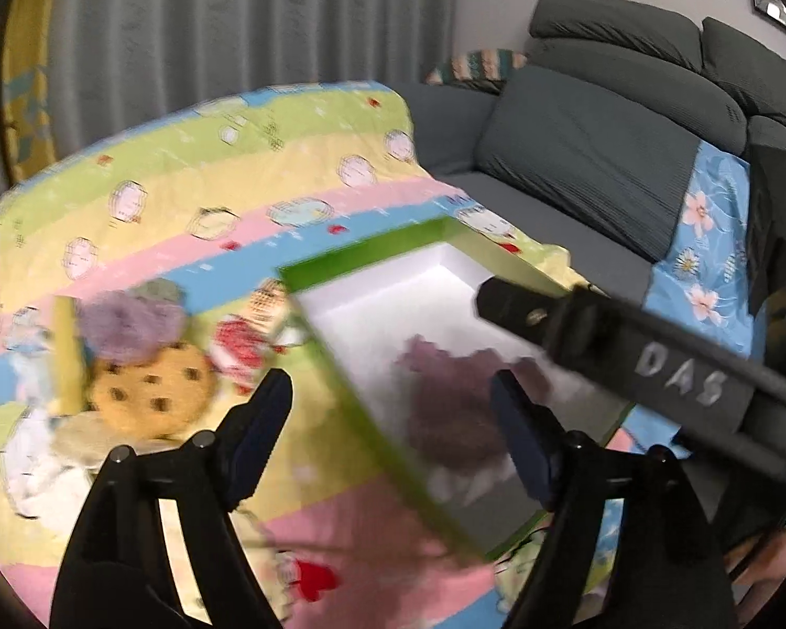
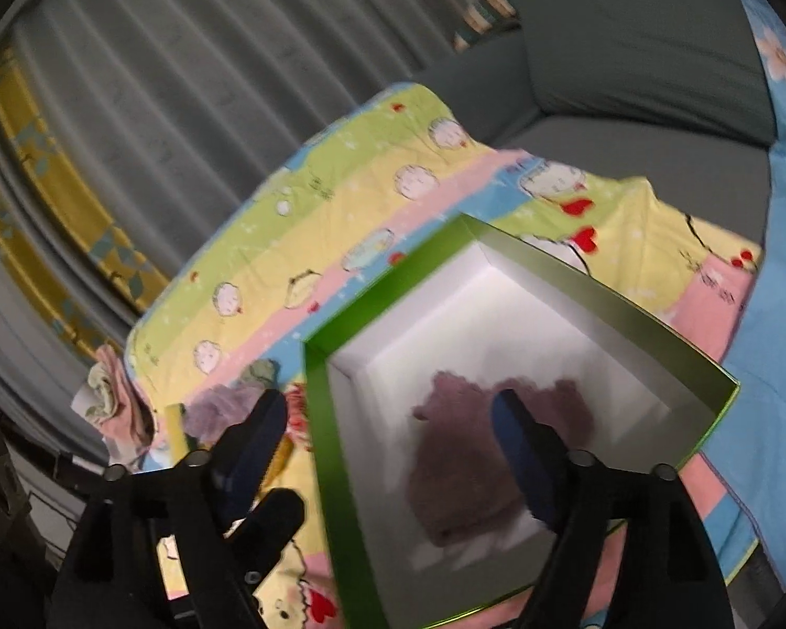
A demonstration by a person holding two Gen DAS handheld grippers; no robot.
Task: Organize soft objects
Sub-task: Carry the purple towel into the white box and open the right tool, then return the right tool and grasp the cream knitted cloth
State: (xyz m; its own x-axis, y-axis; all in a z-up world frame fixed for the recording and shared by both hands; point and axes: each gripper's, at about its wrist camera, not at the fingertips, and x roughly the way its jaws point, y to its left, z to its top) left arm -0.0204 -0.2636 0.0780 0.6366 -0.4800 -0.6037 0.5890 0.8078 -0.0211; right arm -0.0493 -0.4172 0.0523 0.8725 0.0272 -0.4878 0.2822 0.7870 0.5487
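Observation:
A green box with a white inside [image 1: 340, 267] [image 2: 602, 304] sits on a colourful quilt. A dark purple plush [image 1: 456, 409] [image 2: 466, 472] lies inside it. My left gripper [image 1: 393, 435] is open and empty above the box's left wall. My right gripper [image 2: 393, 451] is open and empty above the box; one of its arms crosses the left wrist view [image 1: 629, 351]. Left of the box lie a lilac fluffy plush [image 1: 131, 325] [image 2: 225, 403], a cookie-shaped plush [image 1: 152, 393] and a red and white soft item [image 1: 241, 346].
The quilt [image 1: 209, 199] [image 2: 340, 209] covers a table-like surface. A grey sofa [image 1: 602, 157] [image 2: 629, 52] with a blue floral cloth [image 1: 707, 241] stands behind and to the right. Grey curtains [image 1: 209, 26] hang at the back. White and pink cloths [image 1: 42, 466] [image 2: 115, 403] lie at the left.

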